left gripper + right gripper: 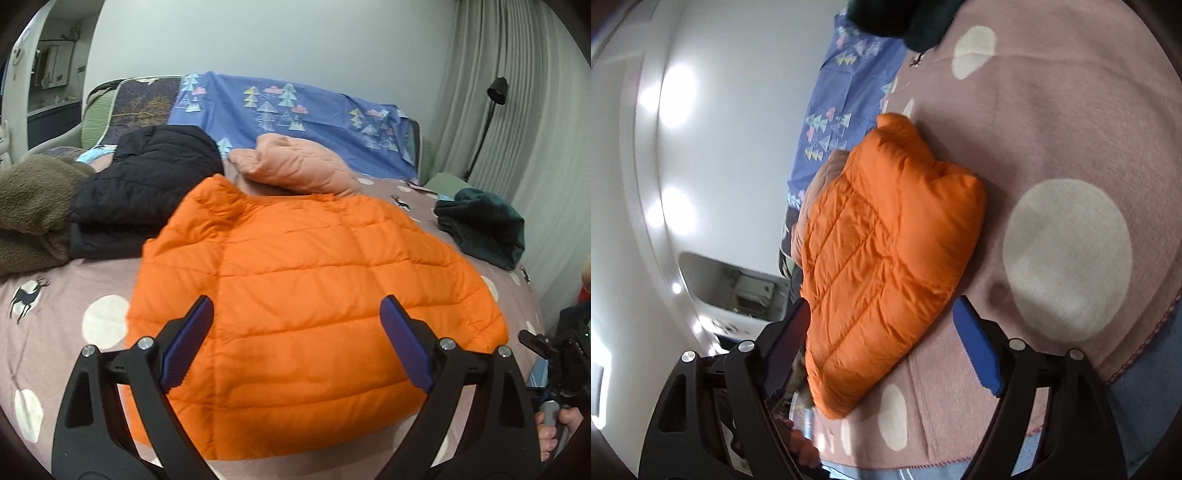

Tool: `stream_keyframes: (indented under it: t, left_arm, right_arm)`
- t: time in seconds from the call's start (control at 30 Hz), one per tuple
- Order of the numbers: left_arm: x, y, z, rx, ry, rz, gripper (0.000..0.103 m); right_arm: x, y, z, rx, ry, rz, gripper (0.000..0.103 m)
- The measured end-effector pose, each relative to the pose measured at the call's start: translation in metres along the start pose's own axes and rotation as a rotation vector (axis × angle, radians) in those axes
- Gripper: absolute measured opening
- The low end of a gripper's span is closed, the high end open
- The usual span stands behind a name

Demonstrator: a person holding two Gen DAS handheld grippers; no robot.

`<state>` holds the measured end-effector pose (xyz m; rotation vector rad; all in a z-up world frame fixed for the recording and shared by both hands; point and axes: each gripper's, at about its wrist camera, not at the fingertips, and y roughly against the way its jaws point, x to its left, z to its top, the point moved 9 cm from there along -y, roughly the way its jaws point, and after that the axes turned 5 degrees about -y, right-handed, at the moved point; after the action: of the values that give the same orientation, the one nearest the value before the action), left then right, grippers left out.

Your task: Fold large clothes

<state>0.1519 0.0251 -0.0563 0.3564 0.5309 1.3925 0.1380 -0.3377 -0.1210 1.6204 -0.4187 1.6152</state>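
An orange quilted puffer jacket [295,266] lies folded on the mauve blanket with white dots [74,295]. My left gripper [295,306] hovers over the jacket's near half, its blue pads wide apart and nothing pressed between them. The right wrist view is rolled sideways. There the jacket [886,240] bulges up from the blanket [1071,129], and my right gripper [882,304] stands open, with the jacket's near edge between its fingers but apart from both pads. The right gripper's body [565,354] and the hand holding it show at the left wrist view's right edge.
Behind the orange jacket lie a folded black puffer jacket [147,184], a salmon padded jacket [295,162], a brown fleece [33,206] at the left and a dark green garment [487,225] at the right. A blue patterned sheet [295,103], a black lamp [496,92] and curtains [524,147] stand beyond.
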Motion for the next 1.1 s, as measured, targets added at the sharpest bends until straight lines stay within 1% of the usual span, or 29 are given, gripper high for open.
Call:
stream_keyframes:
  t: [0.07, 0.17, 0.3, 0.4, 0.47, 0.5, 0.6, 0.67, 0.73, 0.77, 0.87, 0.93, 1.0, 1.1]
  left_arm:
    - [-0.007, -0.003, 0.003, 0.002, -0.010, -0.016, 0.093]
    - [-0.020, -0.006, 0.012, -0.001, -0.018, -0.052, 0.093]
    - [-0.033, -0.007, 0.023, -0.013, -0.017, -0.094, 0.094]
    - [-0.044, -0.013, 0.028, -0.004, -0.008, -0.128, 0.094]
    - [-0.054, -0.021, 0.031, 0.016, 0.006, -0.177, 0.094]
    - [-0.058, -0.024, 0.032, 0.020, 0.008, -0.187, 0.094]
    - [-0.068, -0.043, 0.035, 0.050, 0.000, -0.197, 0.094]
    - [-0.076, -0.058, 0.039, 0.074, 0.008, -0.222, 0.094]
    - [-0.082, -0.074, 0.040, 0.101, 0.000, -0.222, 0.094]
    - [-0.083, -0.088, 0.038, 0.124, 0.000, -0.213, 0.094]
    - [-0.080, -0.124, 0.026, 0.188, 0.030, -0.219, 0.094]
    - [-0.074, -0.142, 0.020, 0.199, 0.021, -0.203, 0.094]
    - [-0.069, -0.152, 0.015, 0.210, 0.012, -0.206, 0.094]
    - [-0.063, -0.157, 0.013, 0.218, 0.038, -0.249, 0.094]
  right_arm:
    - [0.003, -0.002, 0.005, -0.019, 0.002, 0.003, 0.080]
    - [-0.001, -0.008, 0.007, -0.031, 0.001, -0.029, 0.080]
    - [0.000, -0.012, -0.001, -0.054, 0.049, -0.071, 0.080]
    - [-0.002, -0.012, -0.008, -0.046, 0.025, -0.061, 0.080]
    - [-0.005, -0.015, -0.011, -0.035, 0.023, -0.086, 0.080]
    - [-0.006, -0.016, -0.013, -0.028, 0.012, -0.098, 0.080]
    - [-0.008, -0.015, -0.013, -0.034, -0.045, -0.102, 0.080]
    - [-0.011, -0.014, -0.007, -0.055, -0.084, -0.090, 0.080]
    - [-0.011, -0.016, 0.001, -0.085, -0.108, -0.077, 0.080]
    - [-0.009, -0.019, 0.002, -0.094, -0.111, -0.076, 0.080]
    - [-0.006, -0.029, 0.008, -0.093, -0.124, -0.079, 0.080]
    - [-0.004, -0.032, 0.008, -0.094, -0.127, -0.077, 0.082]
    - [-0.001, -0.033, 0.008, -0.101, -0.119, -0.077, 0.083]
    - [0.001, -0.033, 0.008, -0.119, -0.094, -0.084, 0.084]
